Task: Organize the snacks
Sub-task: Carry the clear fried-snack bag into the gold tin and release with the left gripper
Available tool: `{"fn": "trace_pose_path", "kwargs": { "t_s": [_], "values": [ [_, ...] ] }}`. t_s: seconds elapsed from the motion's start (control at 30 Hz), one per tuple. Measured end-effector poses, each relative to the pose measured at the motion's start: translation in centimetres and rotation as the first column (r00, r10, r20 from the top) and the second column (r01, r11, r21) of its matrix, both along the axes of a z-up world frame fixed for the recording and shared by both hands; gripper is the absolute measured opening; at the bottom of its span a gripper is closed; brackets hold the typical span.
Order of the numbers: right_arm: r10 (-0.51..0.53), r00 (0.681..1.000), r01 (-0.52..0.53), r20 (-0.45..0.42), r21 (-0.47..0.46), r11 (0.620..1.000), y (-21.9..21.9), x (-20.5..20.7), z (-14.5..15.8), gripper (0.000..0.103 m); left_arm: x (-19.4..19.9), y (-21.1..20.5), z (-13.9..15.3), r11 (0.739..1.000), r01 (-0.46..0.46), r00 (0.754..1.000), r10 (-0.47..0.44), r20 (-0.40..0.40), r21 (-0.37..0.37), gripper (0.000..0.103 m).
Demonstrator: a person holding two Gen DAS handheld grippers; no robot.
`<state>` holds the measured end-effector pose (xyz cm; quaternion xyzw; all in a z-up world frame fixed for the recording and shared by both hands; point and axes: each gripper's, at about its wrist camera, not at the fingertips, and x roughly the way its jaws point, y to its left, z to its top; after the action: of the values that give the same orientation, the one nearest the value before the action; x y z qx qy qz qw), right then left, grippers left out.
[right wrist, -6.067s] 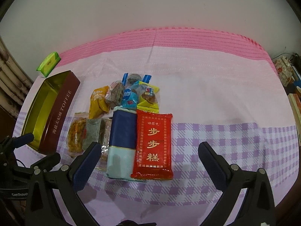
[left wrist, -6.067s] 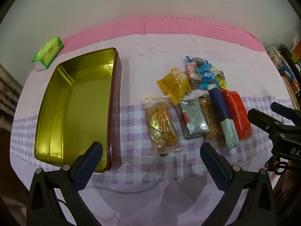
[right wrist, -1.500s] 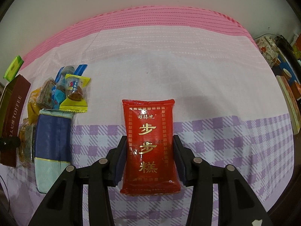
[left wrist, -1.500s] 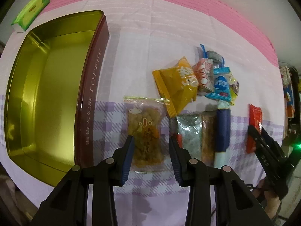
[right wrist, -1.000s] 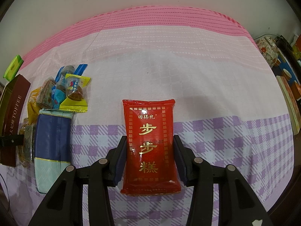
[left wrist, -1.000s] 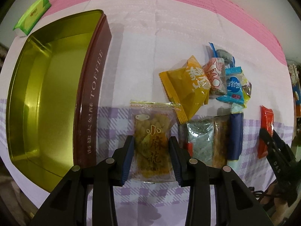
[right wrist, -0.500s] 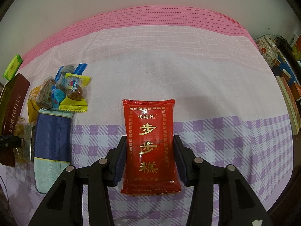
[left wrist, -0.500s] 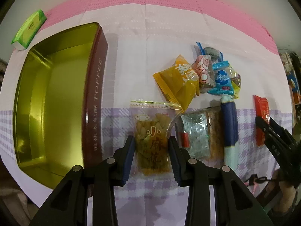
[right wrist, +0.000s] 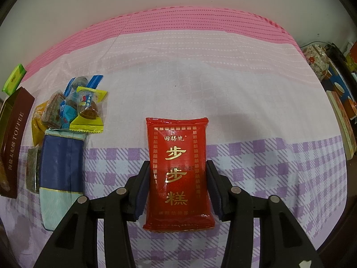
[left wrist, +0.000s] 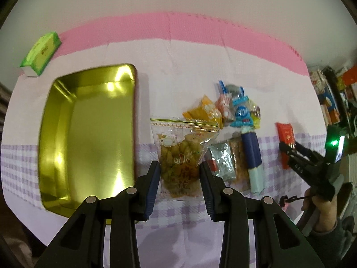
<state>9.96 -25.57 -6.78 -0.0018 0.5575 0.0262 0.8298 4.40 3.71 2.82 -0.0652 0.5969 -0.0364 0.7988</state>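
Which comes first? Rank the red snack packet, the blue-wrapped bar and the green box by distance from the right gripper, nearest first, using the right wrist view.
1. red snack packet: clamped between the right gripper fingers.
2. blue-wrapped bar: to the left, on the checked cloth.
3. green box: far left, at the pink border.

We see both pictures under soft, even indoor light, bright enough in the middle. The fisheye lens bends the far edge of the worktop and leaves dark corners. In the left wrist view the gold tin shows bright glare spots on its inner walls, and the picture is slightly blurred. The right wrist view is sharp; the red packet has small shiny reflections. Shadows are faint.
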Motion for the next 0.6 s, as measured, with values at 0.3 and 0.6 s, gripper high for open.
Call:
{"fn": "trace_pose_path", "kwargs": {
  "t_s": [0.3, 0.6],
  "values": [
    [-0.002, 1.0, 0.002, 0.001, -0.002, 1.0, -0.1, -0.1, 0.0, 0.046, -0.4, 5.9, 1.5, 0.991, -0.079, 0.997, 0.076, 0.028, 0.105, 0.037],
    [-0.004, 1.0, 0.004, -0.001, -0.001, 1.0, -0.1, -0.1, 0.0, 0.046, -0.1, 11.3, -1.8, 0.965, -0.1, 0.991, 0.119, -0.065, 0.244, 0.037]
  ]
}}
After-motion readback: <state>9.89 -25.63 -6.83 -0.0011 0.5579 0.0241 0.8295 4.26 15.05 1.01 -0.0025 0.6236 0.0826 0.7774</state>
